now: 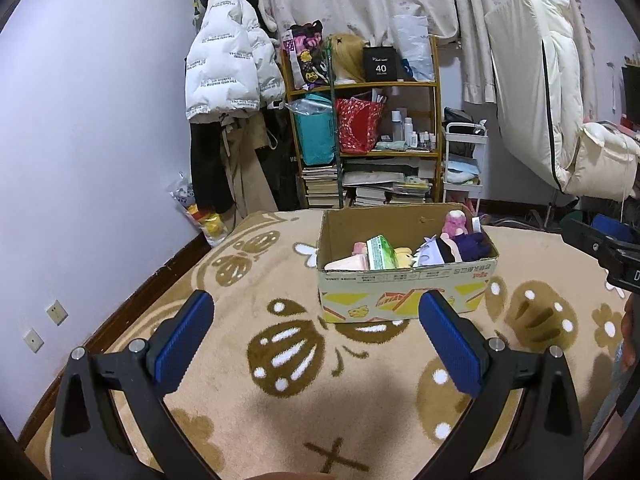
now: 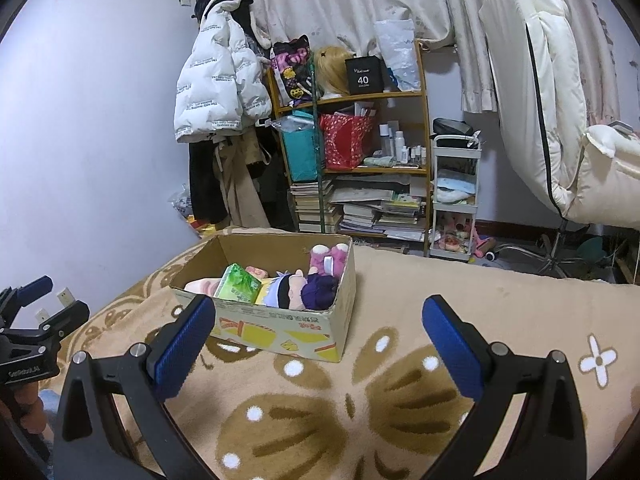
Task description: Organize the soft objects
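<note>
A cardboard box (image 1: pixel 404 292) stands on the beige patterned blanket (image 1: pixel 280 420). It holds several soft things: a pink plush (image 1: pixel 456 222), a purple plush (image 1: pixel 474 246), a doll with black hair (image 1: pixel 444 250), a green tissue pack (image 1: pixel 382 252) and a pale pink item (image 1: pixel 346 262). My left gripper (image 1: pixel 316 340) is open and empty, in front of the box. In the right wrist view the box (image 2: pixel 280 332) sits ahead to the left, with the green pack (image 2: pixel 238 284) and purple plush (image 2: pixel 320 290) inside. My right gripper (image 2: pixel 318 344) is open and empty.
A wooden shelf (image 1: pixel 364 120) with bags, bottles and stacked books stands behind the bed. A white jacket (image 1: pixel 230 52) hangs at the left. A white cart (image 2: pixel 456 196) and a cream quilt over a chair (image 2: pixel 560 120) are at the right.
</note>
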Motion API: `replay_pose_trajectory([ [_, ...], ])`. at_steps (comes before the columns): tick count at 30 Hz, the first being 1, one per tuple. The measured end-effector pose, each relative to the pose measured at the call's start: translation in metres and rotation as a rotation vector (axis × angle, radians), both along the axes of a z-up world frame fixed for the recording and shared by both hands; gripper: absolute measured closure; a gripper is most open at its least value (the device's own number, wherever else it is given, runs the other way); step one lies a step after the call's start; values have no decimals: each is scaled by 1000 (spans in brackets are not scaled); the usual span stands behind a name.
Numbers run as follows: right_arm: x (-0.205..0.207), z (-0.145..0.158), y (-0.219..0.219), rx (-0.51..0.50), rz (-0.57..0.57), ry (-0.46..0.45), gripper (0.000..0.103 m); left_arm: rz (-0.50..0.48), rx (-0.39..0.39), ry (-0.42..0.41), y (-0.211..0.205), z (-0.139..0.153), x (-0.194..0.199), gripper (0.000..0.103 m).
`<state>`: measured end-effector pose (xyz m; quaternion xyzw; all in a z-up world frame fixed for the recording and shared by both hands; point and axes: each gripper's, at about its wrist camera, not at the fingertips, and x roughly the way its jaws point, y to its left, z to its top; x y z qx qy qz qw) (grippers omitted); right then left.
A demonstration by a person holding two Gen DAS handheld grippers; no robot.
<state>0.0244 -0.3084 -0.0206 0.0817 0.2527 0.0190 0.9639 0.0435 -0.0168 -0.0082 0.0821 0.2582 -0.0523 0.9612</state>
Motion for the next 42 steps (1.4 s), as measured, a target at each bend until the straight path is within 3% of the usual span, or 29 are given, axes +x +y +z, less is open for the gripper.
replay_pose_trajectory([
  [42, 4, -9, -7, -17, -4, 14, 0, 3, -13, 29, -5, -4, -2, 2],
])
